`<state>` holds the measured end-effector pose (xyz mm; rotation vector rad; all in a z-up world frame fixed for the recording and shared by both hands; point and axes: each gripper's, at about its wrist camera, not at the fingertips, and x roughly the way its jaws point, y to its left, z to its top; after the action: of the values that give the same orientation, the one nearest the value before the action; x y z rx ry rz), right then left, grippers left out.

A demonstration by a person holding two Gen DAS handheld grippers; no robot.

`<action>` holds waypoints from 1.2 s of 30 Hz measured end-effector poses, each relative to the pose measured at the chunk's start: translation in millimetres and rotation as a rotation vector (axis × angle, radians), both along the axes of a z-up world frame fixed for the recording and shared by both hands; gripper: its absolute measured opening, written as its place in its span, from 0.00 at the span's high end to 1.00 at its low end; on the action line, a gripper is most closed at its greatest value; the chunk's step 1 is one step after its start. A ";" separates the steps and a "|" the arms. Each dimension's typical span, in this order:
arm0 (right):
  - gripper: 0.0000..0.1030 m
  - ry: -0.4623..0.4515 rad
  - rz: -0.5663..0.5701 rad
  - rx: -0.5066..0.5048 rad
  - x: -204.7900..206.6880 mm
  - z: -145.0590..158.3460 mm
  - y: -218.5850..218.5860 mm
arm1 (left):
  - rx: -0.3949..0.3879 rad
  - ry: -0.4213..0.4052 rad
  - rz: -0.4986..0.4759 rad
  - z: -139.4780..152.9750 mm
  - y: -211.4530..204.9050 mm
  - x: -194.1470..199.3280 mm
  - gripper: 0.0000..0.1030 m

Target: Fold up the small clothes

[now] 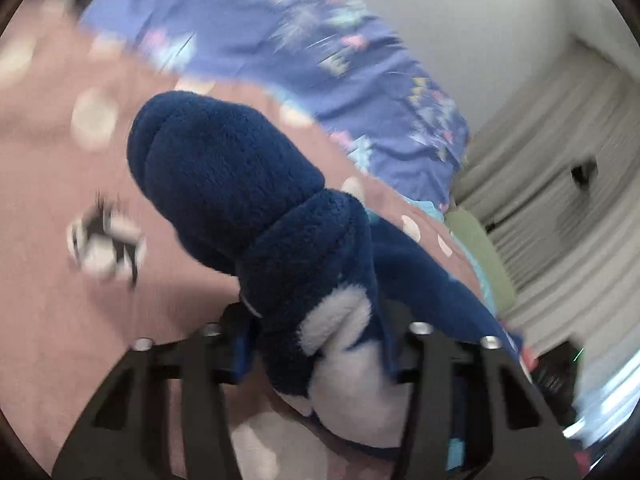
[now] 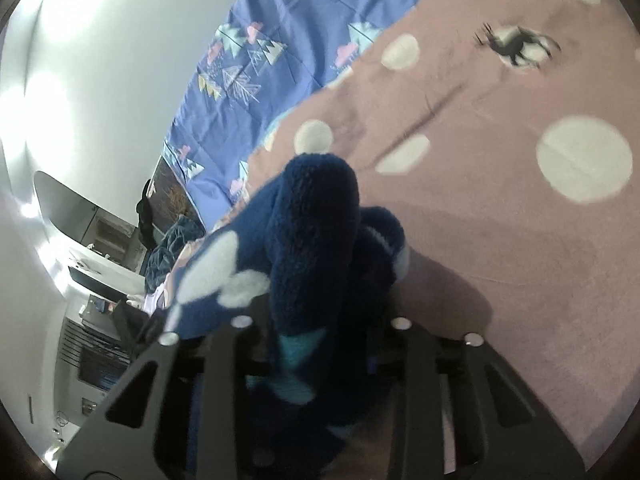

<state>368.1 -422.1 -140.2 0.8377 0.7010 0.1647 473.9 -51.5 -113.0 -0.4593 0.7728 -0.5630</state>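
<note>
in the left wrist view, a fluffy navy garment (image 1: pixel 240 176) with white patches is seen bunched between the jaws of the left gripper (image 1: pixel 316 344), which are clamped on it above a pink dotted blanket (image 1: pixel 48 184). in the right wrist view, the same garment (image 2: pixel 316 216) is gripped by the right gripper (image 2: pixel 320 344), beside a blue patterned sheet (image 2: pixel 280 40).

Left view motion-blurred; right sharper (wall glare left); fisheye-dark corners.

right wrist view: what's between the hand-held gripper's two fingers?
Bunched navy fleece garment with white patches fills the gap of the right hand-held gripper, over the pink dotted blanket. Right wrist view shows it.
</note>
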 end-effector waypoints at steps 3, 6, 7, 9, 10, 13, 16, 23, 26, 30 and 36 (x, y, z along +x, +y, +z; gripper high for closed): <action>0.74 -0.091 0.035 -0.075 12.4 43.4 20.3 | 0.082 -0.102 -0.015 35.9 -2.1 -6.9 0.58; 0.74 -0.189 0.084 -0.086 36.5 79.7 37.0 | 0.086 -0.176 0.049 69.6 22.9 -3.0 0.58; 0.74 -0.214 0.106 -0.095 46.0 88.8 43.4 | 0.082 -0.194 0.070 77.5 30.6 -1.8 0.58; 0.73 -0.265 0.159 -0.131 75.5 104.4 64.7 | 0.113 -0.245 0.131 94.7 49.3 2.1 0.57; 0.72 -0.274 0.172 -0.149 85.4 107.2 71.3 | 0.134 -0.258 0.160 98.7 55.0 6.4 0.57; 0.63 -0.263 0.199 -0.202 128.7 99.2 98.2 | 0.233 -0.244 0.255 90.7 72.8 21.5 0.47; 0.24 -0.075 0.103 -0.368 167.7 55.7 118.5 | 0.389 -0.078 0.320 40.0 80.7 41.7 0.16; 0.30 0.209 0.095 -0.315 153.5 -25.8 112.9 | 0.595 0.118 0.109 -36.1 51.8 41.0 0.15; 0.30 0.142 0.079 -0.402 121.0 0.8 117.3 | 0.555 0.046 0.105 -12.5 48.2 20.9 0.12; 0.21 -0.001 0.104 -0.531 45.3 42.7 134.0 | 0.456 -0.074 0.136 14.8 50.5 -33.9 0.05; 0.02 -0.235 0.010 -0.614 -93.8 98.9 148.4 | 0.520 -0.314 0.165 69.6 31.7 -150.6 0.01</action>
<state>274.3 -273.8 -41.4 0.2207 0.4907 0.0482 323.3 -19.7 -43.5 0.0483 0.5442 -0.2532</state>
